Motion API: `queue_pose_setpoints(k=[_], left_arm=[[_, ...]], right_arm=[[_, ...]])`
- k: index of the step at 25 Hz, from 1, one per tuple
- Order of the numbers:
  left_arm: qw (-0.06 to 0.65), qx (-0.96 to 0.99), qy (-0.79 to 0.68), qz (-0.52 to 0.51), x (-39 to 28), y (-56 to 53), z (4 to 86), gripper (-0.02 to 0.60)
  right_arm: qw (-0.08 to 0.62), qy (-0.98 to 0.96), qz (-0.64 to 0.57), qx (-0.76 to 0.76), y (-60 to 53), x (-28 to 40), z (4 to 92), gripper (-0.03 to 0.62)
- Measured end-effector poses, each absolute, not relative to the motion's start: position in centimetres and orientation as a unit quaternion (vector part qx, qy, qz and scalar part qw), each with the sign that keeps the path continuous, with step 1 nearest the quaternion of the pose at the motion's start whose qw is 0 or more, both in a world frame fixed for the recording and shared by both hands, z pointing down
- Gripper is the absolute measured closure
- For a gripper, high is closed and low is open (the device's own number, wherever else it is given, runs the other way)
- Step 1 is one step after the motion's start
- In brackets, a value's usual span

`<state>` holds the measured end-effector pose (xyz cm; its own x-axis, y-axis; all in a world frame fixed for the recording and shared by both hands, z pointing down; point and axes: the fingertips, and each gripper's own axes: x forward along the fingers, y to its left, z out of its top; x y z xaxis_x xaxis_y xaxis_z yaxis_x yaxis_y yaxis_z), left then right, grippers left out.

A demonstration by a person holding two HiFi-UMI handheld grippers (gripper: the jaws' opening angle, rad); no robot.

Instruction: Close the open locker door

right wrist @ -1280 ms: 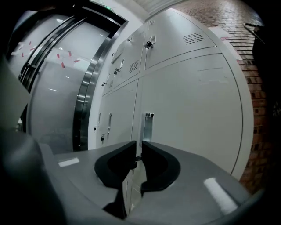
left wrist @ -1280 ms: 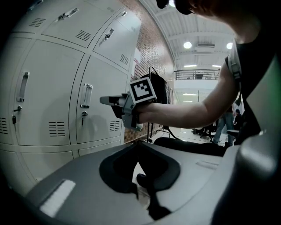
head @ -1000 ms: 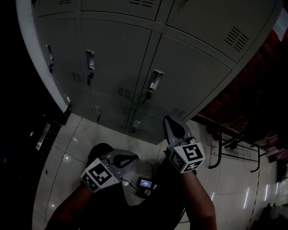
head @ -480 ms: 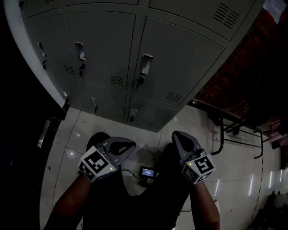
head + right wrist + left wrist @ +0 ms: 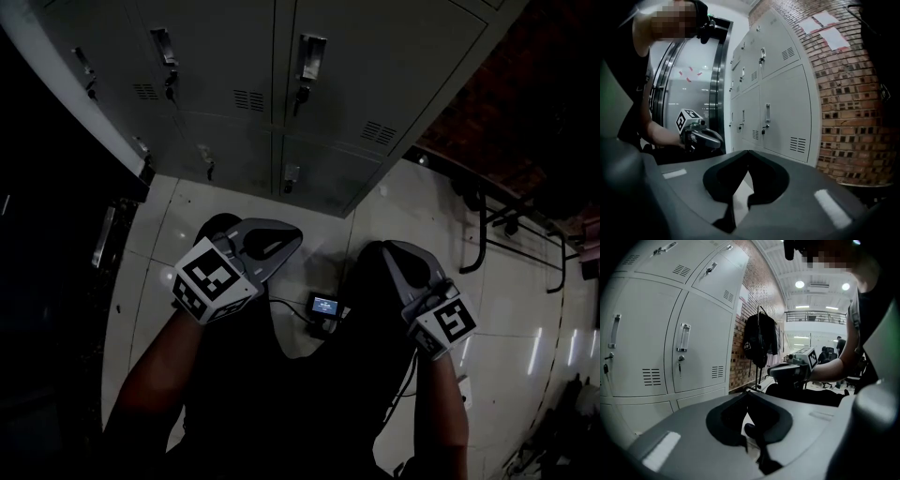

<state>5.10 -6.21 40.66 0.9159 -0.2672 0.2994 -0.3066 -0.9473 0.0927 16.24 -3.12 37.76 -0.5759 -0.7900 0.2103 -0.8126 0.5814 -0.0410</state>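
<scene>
1. The lockers (image 5: 281, 84) stand far ahead, every door in sight flush. A small lit screen (image 5: 325, 306) lies on the floor (image 5: 412, 206) between our grippers, with a metal frame (image 5: 483, 230) at far right.
2. We hold the left gripper (image 5: 286, 236) and right gripper (image 5: 389, 251) low by our body, well apart from the lockers, fingers clenched on nothing.
3. Only the left gripper view shows a dark jacket (image 5: 759, 336) hanging by the brick wall (image 5: 737, 357); only the right gripper view shows papers (image 5: 825, 23) on it.

The lockers (image 5: 375, 75) run off the head view's top edge. The lit screen of the small device (image 5: 324, 306) is too small to read. Nothing can be made out in the dark area (image 5: 47, 281) left of the lockers.
</scene>
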Motion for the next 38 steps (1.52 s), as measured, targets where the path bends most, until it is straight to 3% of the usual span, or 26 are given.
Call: queue_pose_setpoints(k=[38], left_arm=[[0.064,0.975,-0.149,0.152,5.45,-6.16,41.01,0.569]], right_arm=[[0.072,-0.895,0.05,0.437,-2.37,15.57,37.82,0.592]])
